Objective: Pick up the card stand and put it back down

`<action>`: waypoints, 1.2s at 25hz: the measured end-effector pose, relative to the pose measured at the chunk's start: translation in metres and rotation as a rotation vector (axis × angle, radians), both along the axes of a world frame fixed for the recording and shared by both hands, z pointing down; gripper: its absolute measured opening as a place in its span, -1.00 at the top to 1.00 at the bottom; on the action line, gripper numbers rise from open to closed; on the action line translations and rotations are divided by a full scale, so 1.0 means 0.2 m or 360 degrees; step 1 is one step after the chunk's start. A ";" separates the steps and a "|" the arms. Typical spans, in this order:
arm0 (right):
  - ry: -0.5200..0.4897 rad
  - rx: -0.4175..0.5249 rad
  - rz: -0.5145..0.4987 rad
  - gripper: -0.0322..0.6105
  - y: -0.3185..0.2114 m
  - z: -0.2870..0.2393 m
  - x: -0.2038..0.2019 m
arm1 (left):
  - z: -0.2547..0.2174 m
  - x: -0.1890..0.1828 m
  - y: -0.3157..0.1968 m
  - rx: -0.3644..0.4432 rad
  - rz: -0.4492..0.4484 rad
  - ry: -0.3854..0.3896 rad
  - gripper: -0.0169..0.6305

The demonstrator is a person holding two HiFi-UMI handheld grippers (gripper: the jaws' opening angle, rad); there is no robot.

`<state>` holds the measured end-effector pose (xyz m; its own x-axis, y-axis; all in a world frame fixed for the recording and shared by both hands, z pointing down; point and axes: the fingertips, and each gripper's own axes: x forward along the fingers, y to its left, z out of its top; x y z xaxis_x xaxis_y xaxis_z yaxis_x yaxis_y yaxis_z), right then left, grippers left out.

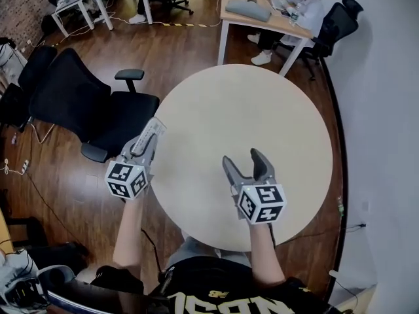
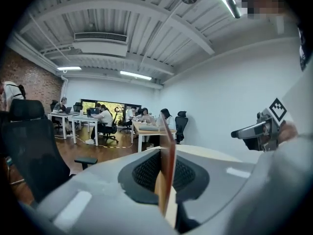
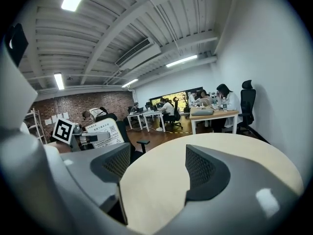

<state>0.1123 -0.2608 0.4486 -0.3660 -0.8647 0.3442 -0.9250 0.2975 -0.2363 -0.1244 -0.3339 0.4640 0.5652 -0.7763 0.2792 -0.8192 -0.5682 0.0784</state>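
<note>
In the head view, the left gripper (image 1: 152,136) hung at the round surface's (image 1: 262,103) left edge with the card stand (image 1: 158,124) in its jaws, off the surface. The right gripper (image 1: 242,157) hovered over the near edge. In the left gripper view the jaws were clamped on the edge-on stand. In the right gripper view the jaws stood apart, with nothing between them.

Nothing reads cleanly from here. The card stand (image 3: 100,130) carries lines of small print and a QR code, all too fine to make out. Large pale letters across the person's black shirt (image 1: 216,284) are cut off.
</note>
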 end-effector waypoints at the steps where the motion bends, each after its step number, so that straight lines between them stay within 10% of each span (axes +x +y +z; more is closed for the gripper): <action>1: -0.0003 -0.0020 0.0006 -0.22 -0.01 0.03 0.00 | 0.02 0.00 -0.04 0.0018 0.0058 -0.0034 0.89; 10: -0.0036 -0.0218 0.0019 -0.22 -0.15 0.31 -0.04 | 0.26 0.00 -0.57 -0.0033 0.0381 -0.0157 0.89; 22: 0.0001 -0.0252 -0.0008 -0.22 -0.28 0.73 -0.06 | 0.94 0.32 -0.77 -0.0370 0.1053 0.0049 0.89; 30: -0.0029 -0.0190 -0.0046 -0.22 -0.30 0.81 -0.08 | 1.19 0.47 -0.71 -0.0463 0.1126 0.0036 0.86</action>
<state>0.0965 -0.3211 0.6113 -0.3974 -0.8069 0.4371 -0.9116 0.2928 -0.2885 -0.0294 -0.4763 0.7011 0.9083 -0.1243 0.3994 -0.2642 -0.9108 0.3173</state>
